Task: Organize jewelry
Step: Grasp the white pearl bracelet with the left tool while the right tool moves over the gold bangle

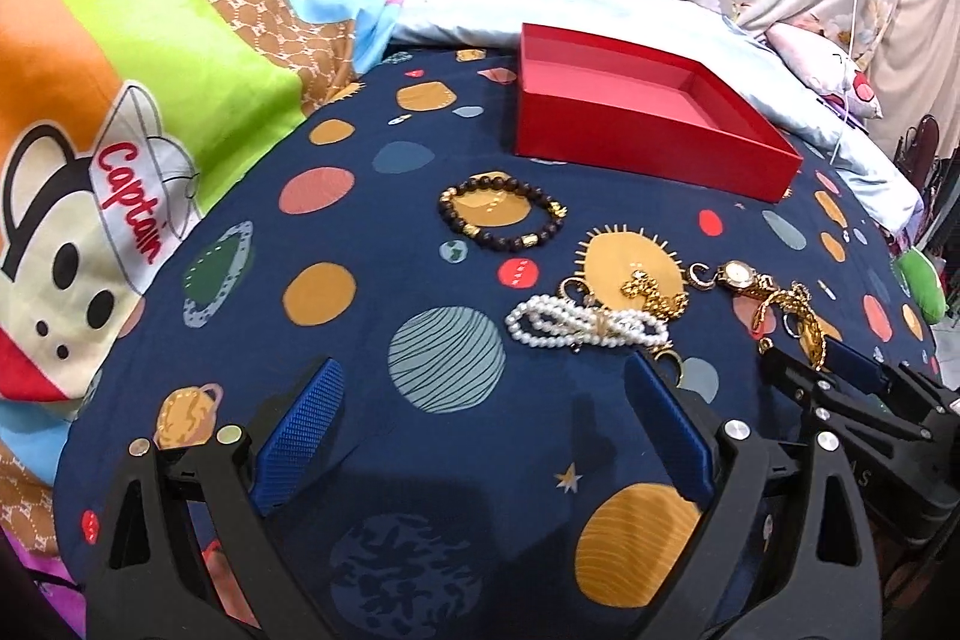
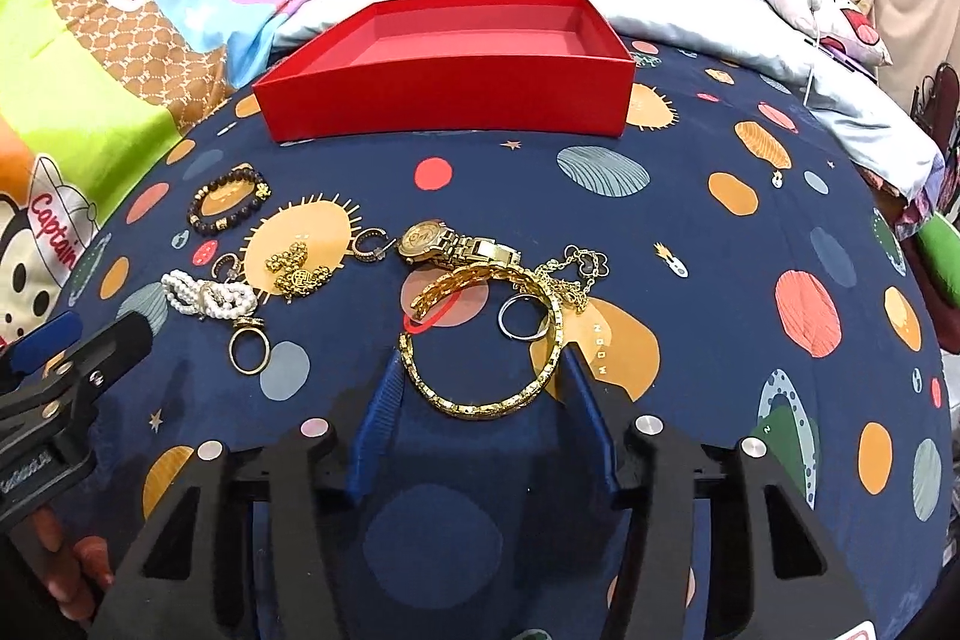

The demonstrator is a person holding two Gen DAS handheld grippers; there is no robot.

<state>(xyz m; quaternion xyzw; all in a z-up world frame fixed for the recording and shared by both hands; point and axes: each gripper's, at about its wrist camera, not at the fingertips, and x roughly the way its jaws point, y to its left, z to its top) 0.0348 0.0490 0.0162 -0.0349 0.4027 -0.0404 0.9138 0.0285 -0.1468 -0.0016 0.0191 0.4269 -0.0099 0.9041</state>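
Pearls (image 1: 585, 325) lie just ahead of our left gripper (image 1: 480, 430), jaws wide and empty, the red box (image 1: 648, 142) beyond. From the right wrist, we see our right gripper (image 2: 480, 388) straddling the gold bangle (image 2: 486, 364), jaws half-closed, pads seemingly not pressing, nearer hand.

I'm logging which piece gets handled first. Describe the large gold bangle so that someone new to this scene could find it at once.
Start at the red box on the planet-print bedsheet and come toward the camera past the gold watch. The gold bangle lies flat between the fingers of the right gripper. It is the widest hoop there, a textured gold ring far larger than the silver ring inside it.
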